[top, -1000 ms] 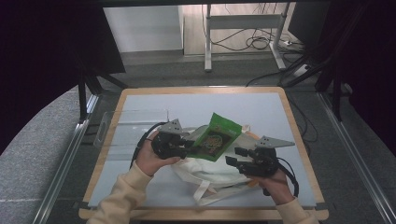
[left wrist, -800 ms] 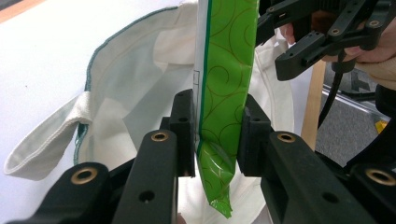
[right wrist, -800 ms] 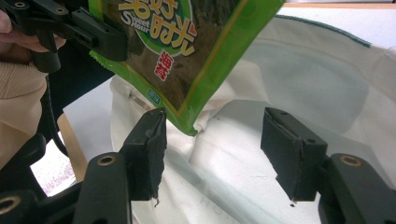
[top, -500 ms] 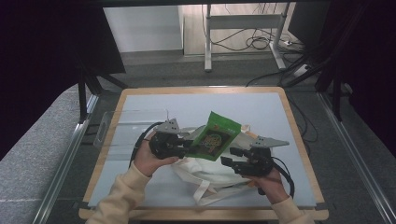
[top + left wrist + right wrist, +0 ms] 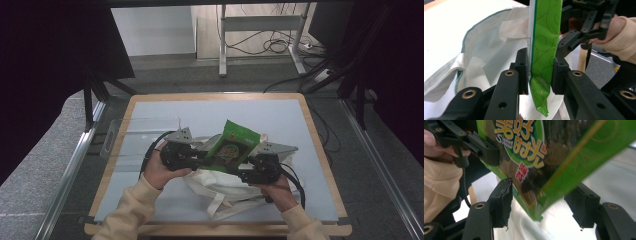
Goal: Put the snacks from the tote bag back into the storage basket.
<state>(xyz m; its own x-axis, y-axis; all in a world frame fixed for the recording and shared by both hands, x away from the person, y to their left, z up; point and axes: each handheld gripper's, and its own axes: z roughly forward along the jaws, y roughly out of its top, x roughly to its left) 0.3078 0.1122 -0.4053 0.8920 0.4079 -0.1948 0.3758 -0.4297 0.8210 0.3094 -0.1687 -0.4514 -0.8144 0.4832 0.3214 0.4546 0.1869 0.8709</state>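
A green snack packet (image 5: 233,144) is held upright over a white cloth bag (image 5: 216,189) at the middle of the table. My left gripper (image 5: 206,153) is shut on the packet's left edge; in the left gripper view both pads press the green packet (image 5: 544,47) from either side. My right gripper (image 5: 246,169) has come in from the right. In the right gripper view its jaws (image 5: 544,203) stand apart, with the packet's lower corner (image 5: 536,155) hanging between them and a clear gap at the right pad. The bag's open mouth (image 5: 486,52) lies below the packet.
The table has a pale top (image 5: 165,115) and a wooden rim (image 5: 320,145). A clear plastic piece (image 5: 111,142) hangs at its left edge. Metal rails run along both sides. Desk legs and cables (image 5: 272,47) lie on the floor beyond.
My right gripper has moved left toward the packet, whose lower corner now sits between its jaws. The left gripper and the packet have kept still.
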